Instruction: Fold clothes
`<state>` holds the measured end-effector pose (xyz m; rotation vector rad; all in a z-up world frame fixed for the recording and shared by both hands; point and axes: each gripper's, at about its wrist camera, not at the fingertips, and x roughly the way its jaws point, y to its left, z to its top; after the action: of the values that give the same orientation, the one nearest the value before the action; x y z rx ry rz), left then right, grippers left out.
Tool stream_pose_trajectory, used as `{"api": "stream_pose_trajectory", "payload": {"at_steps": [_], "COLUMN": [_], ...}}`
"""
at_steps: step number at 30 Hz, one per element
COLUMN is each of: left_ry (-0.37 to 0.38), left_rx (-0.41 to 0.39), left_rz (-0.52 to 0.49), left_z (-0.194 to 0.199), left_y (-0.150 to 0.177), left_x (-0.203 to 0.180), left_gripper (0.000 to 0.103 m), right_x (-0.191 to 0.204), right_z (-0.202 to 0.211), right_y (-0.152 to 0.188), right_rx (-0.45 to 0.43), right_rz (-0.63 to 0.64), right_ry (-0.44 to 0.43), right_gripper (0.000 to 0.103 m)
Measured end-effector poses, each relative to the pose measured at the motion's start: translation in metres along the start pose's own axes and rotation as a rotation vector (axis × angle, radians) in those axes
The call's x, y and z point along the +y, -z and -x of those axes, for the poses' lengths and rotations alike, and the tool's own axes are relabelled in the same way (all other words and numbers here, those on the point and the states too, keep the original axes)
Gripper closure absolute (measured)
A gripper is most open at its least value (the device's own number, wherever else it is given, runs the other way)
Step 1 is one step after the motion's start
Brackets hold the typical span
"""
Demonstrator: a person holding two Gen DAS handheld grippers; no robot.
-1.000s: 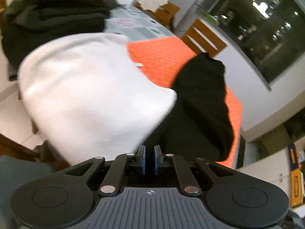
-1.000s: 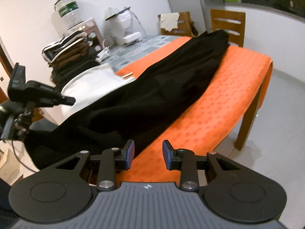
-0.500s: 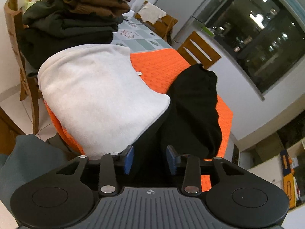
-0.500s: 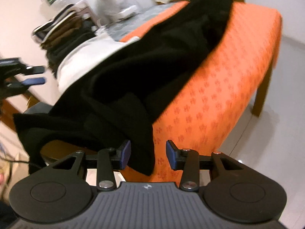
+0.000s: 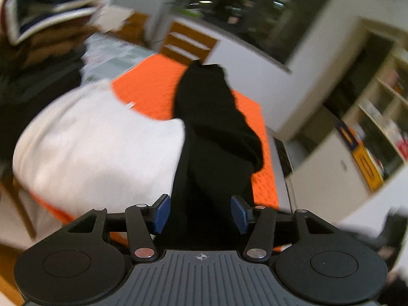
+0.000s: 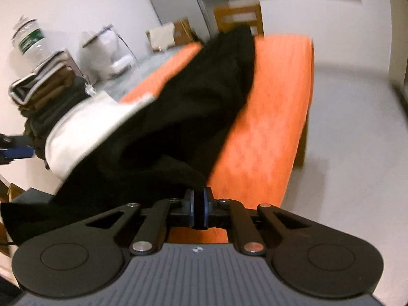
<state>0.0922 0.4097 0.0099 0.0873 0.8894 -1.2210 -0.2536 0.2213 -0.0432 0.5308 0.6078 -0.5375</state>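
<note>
At table edge | right gripper point(image 6: 199, 210) jaws pinch black garment point(image 6: 178, 117) | left gripper point(image 5: 200, 213) jaws apart, blurred

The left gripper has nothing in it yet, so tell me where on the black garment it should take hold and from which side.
Grip the near hanging edge of the black garment, the strip lying between the open left gripper fingers. Come straight in from the table's near end, just beside the white garment. The cloth drapes over that edge as a loose fold, so likely pinchable, matching the right gripper, shut on its own near edge.

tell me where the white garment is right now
In the left wrist view, the white garment lies left on the orange tablecloth, beside the black garment.
</note>
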Motion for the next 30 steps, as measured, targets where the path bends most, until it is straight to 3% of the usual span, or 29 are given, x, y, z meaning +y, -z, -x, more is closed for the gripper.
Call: {"api": "stream_pose_trajectory", "payload": {"at_steps": [3,8,12,17,22,26,30], "left_ry": [0.053,0.105,0.088,0.035,-0.03,-0.032,-0.033], "left_rx": [-0.018,-0.081,-0.14,-0.193,-0.171,-0.111,-0.052], "left_rz": [-0.064,-0.128,-0.151,-0.136,-0.127,-0.175,-0.222], "left_z": [0.011,0.036,0.06,0.087,0.101,0.098,0.095], "left_y": [-0.005,-0.011,-0.011,-0.007,0.009,0.023,0.037], "left_x": [0.003,0.007,0.013,0.025,0.035,0.027,0.019], "left_gripper": [0.047,0.046,0.045,0.043,0.042,0.042,0.041], "right_x": [0.055,0.145,0.205,0.267,0.286,0.28,0.264], "right_z": [0.035,0.068,0.081,0.073,0.044,0.041,0.057], "right_y": [-0.028,-0.067,-0.088,-0.087,-0.056,-0.04,-0.027], "right_rx": [-0.017,0.006,0.019,0.091,0.157,0.152,0.141], "right_rz": [0.126,0.287,0.416,0.569,0.606,0.576,0.544], "right_ry": [0.036,-0.008,-0.072,-0.169,-0.217,-0.248,-0.259], "right_gripper": [0.095,0.095,0.095,0.095,0.091,0.07,0.07]}}
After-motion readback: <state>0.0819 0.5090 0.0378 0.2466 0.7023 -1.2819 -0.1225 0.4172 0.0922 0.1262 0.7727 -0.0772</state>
